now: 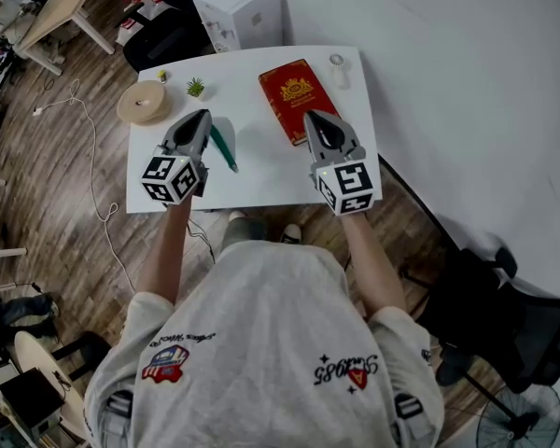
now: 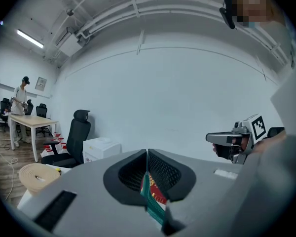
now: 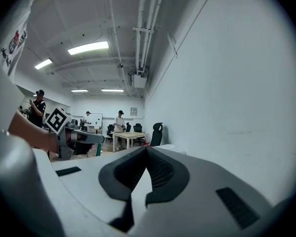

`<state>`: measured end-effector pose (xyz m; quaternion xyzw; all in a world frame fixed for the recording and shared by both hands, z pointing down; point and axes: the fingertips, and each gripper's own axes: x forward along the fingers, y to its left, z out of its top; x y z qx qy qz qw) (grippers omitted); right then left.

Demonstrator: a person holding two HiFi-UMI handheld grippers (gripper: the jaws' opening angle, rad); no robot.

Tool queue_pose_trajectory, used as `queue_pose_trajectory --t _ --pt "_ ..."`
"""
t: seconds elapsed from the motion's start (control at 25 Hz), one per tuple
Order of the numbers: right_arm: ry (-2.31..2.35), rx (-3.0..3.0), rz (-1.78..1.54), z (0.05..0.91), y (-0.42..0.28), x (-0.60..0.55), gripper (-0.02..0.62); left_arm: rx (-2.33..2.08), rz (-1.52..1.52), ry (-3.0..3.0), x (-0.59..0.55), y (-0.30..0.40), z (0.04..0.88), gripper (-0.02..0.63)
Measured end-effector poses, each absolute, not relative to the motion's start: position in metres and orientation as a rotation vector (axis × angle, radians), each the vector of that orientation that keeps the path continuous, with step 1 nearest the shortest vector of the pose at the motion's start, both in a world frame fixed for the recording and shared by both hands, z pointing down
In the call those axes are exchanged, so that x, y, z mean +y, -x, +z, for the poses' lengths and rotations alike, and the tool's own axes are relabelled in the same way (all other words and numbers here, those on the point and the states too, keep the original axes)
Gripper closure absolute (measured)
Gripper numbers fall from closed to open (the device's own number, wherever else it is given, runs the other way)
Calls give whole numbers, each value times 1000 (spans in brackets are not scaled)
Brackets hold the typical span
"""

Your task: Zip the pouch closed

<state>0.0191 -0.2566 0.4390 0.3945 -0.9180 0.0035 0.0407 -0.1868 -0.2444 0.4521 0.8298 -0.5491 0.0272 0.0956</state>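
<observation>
A pale pouch with a green zip edge (image 1: 222, 146) hangs over the white table (image 1: 261, 180), left of centre. My left gripper (image 1: 203, 117) is shut on it. In the left gripper view the green strip (image 2: 151, 201) shows pinched just below the closed jaws of my left gripper (image 2: 147, 154). My right gripper (image 1: 314, 118) is held above the table's right part, shut with nothing in it. The right gripper view shows my right gripper (image 3: 147, 149) pointing level across the room, with no pouch in that view.
A red book with a gold emblem (image 1: 297, 96) lies on the table between the grippers, further back. A tape roll (image 1: 144, 101), a small plant (image 1: 195, 87) and a small white object (image 1: 337, 64) sit along the far edge. Beyond it stands a white box (image 1: 243, 7).
</observation>
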Motion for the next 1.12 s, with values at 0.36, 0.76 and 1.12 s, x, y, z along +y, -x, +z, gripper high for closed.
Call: queue_pose_trajectory --t 0.36,0.76,1.12 --pt "-1234 -2799 -6 440 -23 -260 594 -1607 81 -2475 -251 175 451 593" --pt "-1235 -2779 -2 445 -24 -262 594 -1595 78 -2468 -255 175 455 593" --pt "-1216 -2774 8 450 -22 -262 594 -1578 80 -2467 -256 173 458 593"
